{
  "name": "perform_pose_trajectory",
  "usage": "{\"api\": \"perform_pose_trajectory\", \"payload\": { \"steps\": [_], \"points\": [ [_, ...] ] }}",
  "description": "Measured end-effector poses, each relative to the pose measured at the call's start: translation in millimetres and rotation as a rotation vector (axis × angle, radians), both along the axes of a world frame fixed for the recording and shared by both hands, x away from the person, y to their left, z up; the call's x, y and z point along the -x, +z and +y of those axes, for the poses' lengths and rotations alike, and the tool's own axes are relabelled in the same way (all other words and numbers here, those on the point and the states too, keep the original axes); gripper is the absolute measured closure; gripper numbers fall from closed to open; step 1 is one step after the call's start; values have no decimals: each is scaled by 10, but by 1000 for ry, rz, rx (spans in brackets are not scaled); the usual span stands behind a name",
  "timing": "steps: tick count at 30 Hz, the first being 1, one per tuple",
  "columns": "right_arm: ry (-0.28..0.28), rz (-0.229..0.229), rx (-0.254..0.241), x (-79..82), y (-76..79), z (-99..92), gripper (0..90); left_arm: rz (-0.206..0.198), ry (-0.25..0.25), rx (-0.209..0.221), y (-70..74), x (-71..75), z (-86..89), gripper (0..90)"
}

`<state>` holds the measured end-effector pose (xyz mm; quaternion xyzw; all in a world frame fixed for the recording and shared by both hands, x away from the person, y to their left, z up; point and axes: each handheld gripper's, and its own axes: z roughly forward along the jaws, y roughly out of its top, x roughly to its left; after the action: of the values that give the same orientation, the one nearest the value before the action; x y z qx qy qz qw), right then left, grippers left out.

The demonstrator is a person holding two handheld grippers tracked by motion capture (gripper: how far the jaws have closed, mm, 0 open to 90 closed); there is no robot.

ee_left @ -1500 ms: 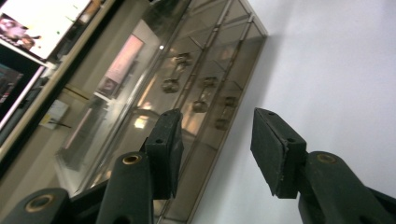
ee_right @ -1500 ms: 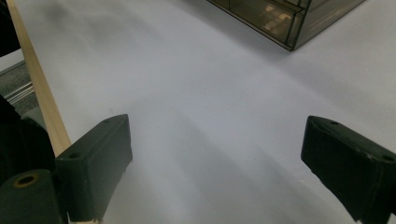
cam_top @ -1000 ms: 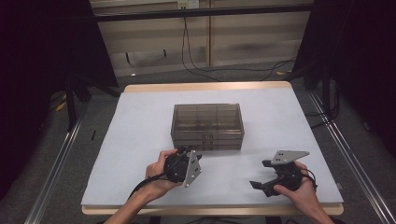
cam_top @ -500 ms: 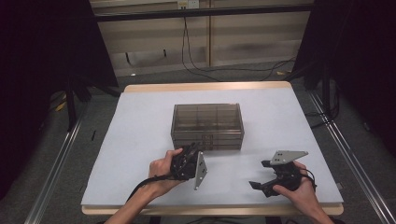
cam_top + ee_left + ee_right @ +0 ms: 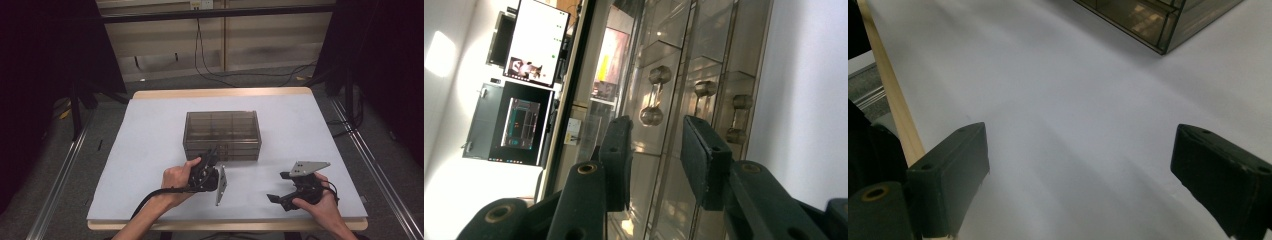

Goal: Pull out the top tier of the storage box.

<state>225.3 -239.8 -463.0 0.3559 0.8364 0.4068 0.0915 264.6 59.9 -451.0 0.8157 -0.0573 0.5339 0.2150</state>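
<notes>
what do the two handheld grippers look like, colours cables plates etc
Both are black. The left gripper has a grey plate and a black cable trailing back along the forearm. The right gripper carries a grey three-cornered plate with holes. Jaws end in blocky black pads; forearms are bare.

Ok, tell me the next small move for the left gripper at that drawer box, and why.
Probably ease the left gripper forward until a drawer knob sits between its jaws, then close. Its jaws are open and aimed at the front of the smoky drawer box, with the knobs just ahead and nothing gripped yet. The right gripper rests open on the table, away from the box.
</notes>
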Motion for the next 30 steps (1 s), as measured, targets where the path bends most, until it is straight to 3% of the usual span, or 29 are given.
{"api": "perform_pose_trajectory", "payload": {
  "steps": [2, 7, 11, 14, 17, 18, 21, 24, 28, 29, 30],
  "points": [
    [1, 0, 0, -2, 0, -2, 87, -9, 2, -11, -22, -10, -8, 651],
    [-1, -1, -1, 3, 3, -4, 87, -82, 1, -64, -94, -26, -25, 667],
    [1, -1, 0, -1, 0, -3, 87, -101, -6, -105, -141, -26, -53, 680],
    [1, 0, 1, -2, -1, -2, 87, -124, 5, -100, -153, -30, -70, 695],
    [2, 0, -1, -2, -1, -2, 87, -144, 15, -127, -157, -50, -97, 715],
    [1, 2, -1, -1, -1, -1, 87, -143, 13, -91, -189, -65, -105, 717],
    [-2, -1, 2, 3, 1, -2, 87, -143, 25, -131, -196, -90, -127, 722],
    [0, -2, 1, -1, -1, -7, 87, -150, 29, -110, -226, -96, -136, 727],
    [1, -1, 1, 1, 0, -2, 87, -191, 25, -146, -202, -95, -153, 768],
    [1, 0, 1, 0, 0, -3, 87, -182, 24, -142, -202, -98, -157, 784],
    [1, -1, 1, 1, 0, -3, 87, -172, 28, -105, -230, -96, -161, 794]
  ]
}}
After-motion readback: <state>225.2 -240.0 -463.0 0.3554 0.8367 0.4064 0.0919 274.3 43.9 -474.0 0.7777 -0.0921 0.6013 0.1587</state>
